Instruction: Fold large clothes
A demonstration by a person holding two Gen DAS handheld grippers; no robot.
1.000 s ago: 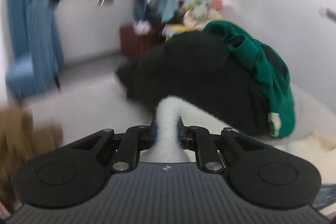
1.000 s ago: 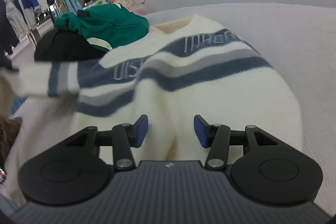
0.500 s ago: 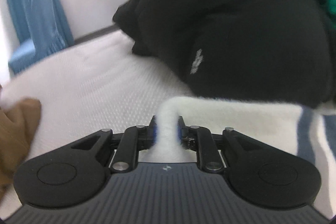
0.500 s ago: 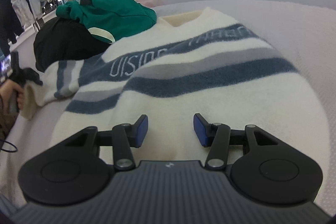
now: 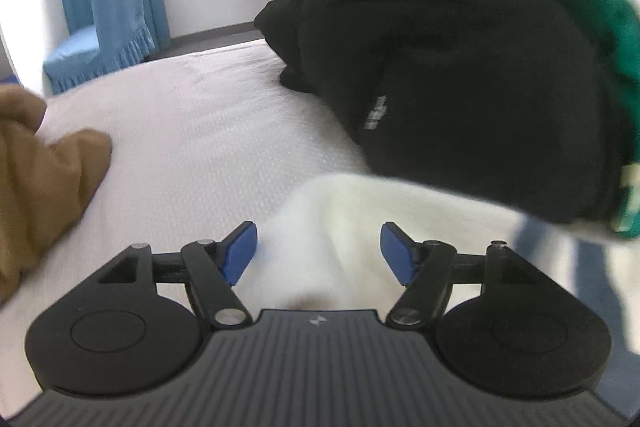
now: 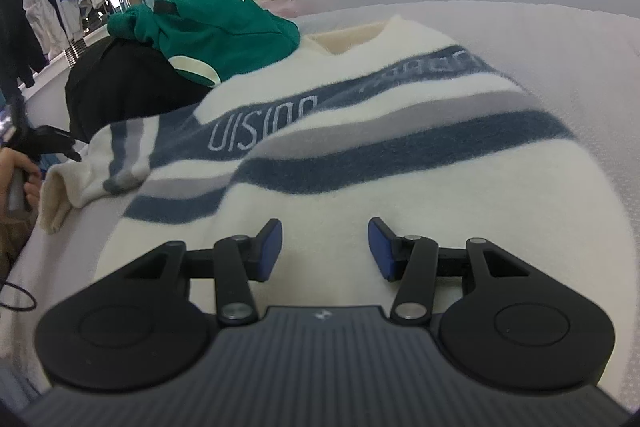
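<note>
Barely begun: the sweater (image 6: 400, 163) is spread flat on the bed (image 5: 192, 131), with no fold yet made.

The sleeve (image 5: 340, 227) is laid out beside the black pile (image 5: 460, 67), and the left gripper (image 5: 319, 251) has just been opened, its fingers (image 5: 240, 251) wide with the cuff loose between them, unpressed. The right gripper (image 6: 325, 247) is held half-open over the hem, nothing gripped. A green garment (image 6: 216, 31) is heaped near the collar. Sleeves and body are judged still to be folded.

Bright, soft daylight; blurred, curved edges
</note>
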